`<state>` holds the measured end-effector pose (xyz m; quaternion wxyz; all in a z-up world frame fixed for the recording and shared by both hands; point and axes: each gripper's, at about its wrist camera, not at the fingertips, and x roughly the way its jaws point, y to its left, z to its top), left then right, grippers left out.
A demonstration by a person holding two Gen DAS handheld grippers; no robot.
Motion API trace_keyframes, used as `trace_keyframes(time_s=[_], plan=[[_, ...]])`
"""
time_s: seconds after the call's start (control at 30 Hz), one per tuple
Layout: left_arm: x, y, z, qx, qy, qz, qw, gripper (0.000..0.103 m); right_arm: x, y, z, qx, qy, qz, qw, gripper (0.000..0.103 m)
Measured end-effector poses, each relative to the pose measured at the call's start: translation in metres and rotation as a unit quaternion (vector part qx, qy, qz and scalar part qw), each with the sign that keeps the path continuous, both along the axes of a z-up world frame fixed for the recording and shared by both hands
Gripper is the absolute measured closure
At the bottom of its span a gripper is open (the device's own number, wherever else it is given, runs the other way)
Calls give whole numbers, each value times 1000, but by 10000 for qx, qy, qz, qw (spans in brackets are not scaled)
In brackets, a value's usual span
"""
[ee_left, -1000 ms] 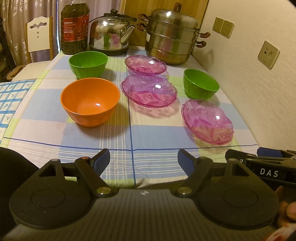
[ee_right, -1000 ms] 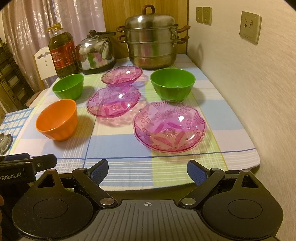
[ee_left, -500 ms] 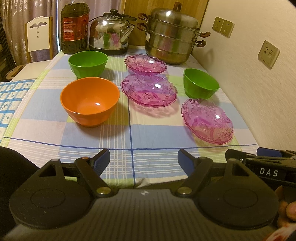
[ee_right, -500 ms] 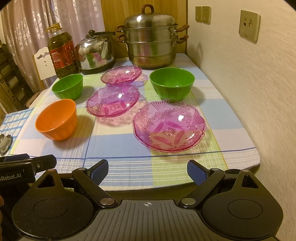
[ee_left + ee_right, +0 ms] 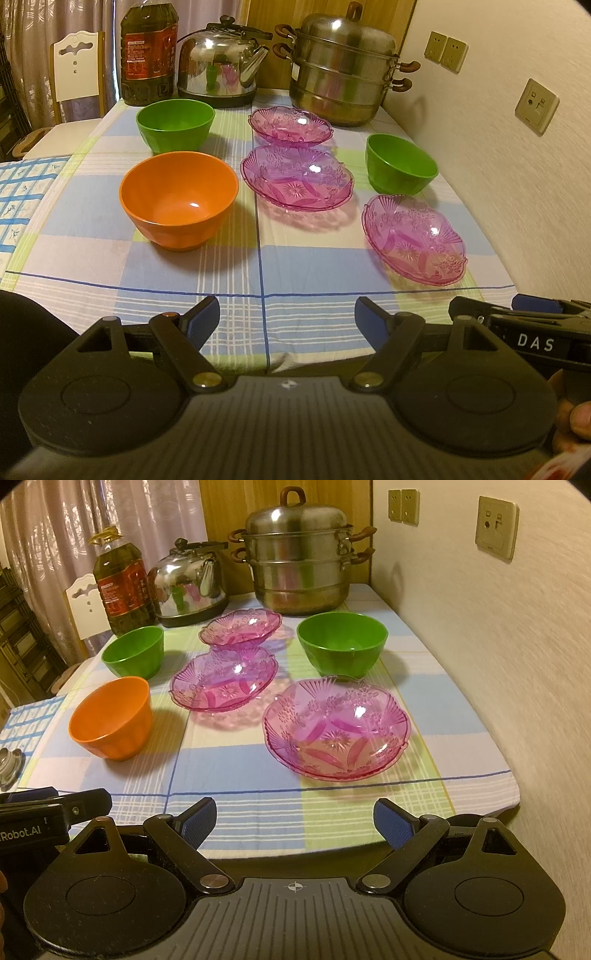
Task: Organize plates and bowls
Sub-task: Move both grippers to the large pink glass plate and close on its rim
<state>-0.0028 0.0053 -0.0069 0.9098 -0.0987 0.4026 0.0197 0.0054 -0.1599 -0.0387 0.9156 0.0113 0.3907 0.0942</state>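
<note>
On the checked tablecloth stand an orange bowl (image 5: 179,201) (image 5: 112,718), a green bowl (image 5: 175,123) (image 5: 135,651) at the left and a second green bowl (image 5: 400,164) (image 5: 341,642) at the right. Three pink glass plates lie there: a far one (image 5: 290,123) (image 5: 240,626), a middle one (image 5: 297,177) (image 5: 223,681) and a near right one (image 5: 413,238) (image 5: 336,727). My left gripper (image 5: 286,321) is open and empty at the table's near edge. My right gripper (image 5: 293,819) is open and empty at the near edge, in front of the near plate.
At the back stand an oil bottle (image 5: 147,51), a steel kettle (image 5: 218,70) and a stacked steel steamer pot (image 5: 341,70). The wall (image 5: 498,646) runs along the table's right side. A white chair (image 5: 75,74) stands at the far left.
Both views shift very slightly; the dishes have not moved and both grippers stay open.
</note>
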Motion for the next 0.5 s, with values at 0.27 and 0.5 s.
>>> trace_keyframes(time_s=[0.27, 0.5], plan=[[0, -1, -1, -41, -9, 10, 10000, 25, 1, -2, -1, 58, 6, -33, 10000, 11], [11, 2, 0, -398, 36, -58, 9992, 25, 10, -16, 4, 133, -69, -251, 9996, 11]])
